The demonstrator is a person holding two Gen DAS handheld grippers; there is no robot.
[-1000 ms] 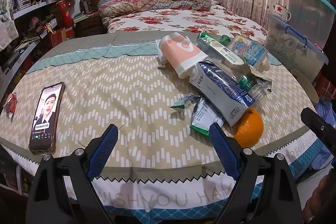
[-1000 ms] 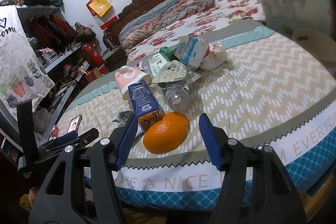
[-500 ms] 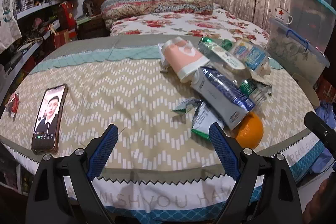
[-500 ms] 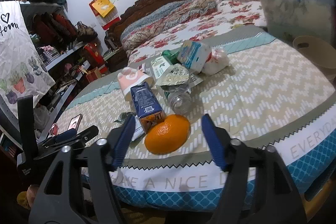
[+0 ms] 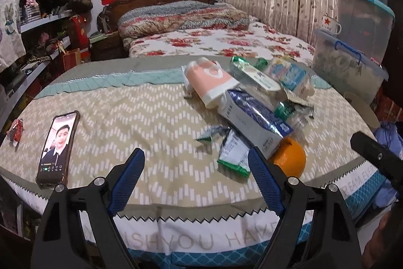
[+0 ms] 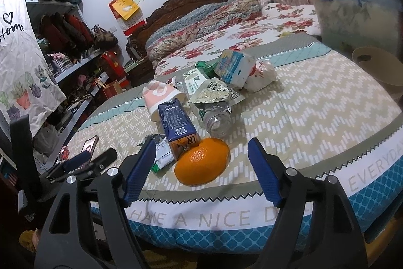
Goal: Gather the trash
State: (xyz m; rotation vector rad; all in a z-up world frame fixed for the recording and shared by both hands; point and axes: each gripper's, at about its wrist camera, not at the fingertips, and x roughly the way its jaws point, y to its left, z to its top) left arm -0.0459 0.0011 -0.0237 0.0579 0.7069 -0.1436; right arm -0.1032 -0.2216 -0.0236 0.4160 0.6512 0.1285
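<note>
1. Left wrist view: left gripper [image 5: 195,178] w/ blue pads spread wide, nothing between them, hanging over near edge of round table [image 5: 156,193] w/ chevron cloth.
2. Trash pile on right half of table: pink-white cup [image 5: 211,82] on its side, touching blue-white carton [image 5: 254,117] lying flat just in front of it.
3. Green-white wrapper [image 5: 233,155] flat beside carton's near end, just past right pad; small crumpled wrapper [image 5: 210,134] to its left, apart from it.
4. Orange [image 5: 291,158] at carton's near corner, partly hidden behind it.
5. Farther back: flat pouch [image 5: 254,73], blue tissue pack [image 5: 289,73], green-capped bottle [image 5: 292,112]; overlapping, edges hard to sort.
6. Phone [image 5: 58,145] w/ lit screen on left side of table, well apart from pile; small red packet [image 5: 15,129] at far left edge.
7. Black part of right gripper [image 5: 377,160] at right margin, off table edge.
8. Right wrist view: right gripper [image 6: 201,168] also wide, empty, pads on either side of orange [image 6: 202,160] in line of sight; contact w/ orange can't be told.
9. Carton [image 6: 177,127] touching orange on left; clear bottle [image 6: 217,120] lying mouth toward camera just behind orange.
10. Wrapper [image 6: 162,158] poking out under carton near left pad.
11. Cup [image 6: 162,97], pouch [image 6: 216,92], tissue pack [image 6: 233,66], white bag [image 6: 260,73] behind, bunched together.
12. Left gripper [image 6: 75,163] low at left, beside table edge.
</note>
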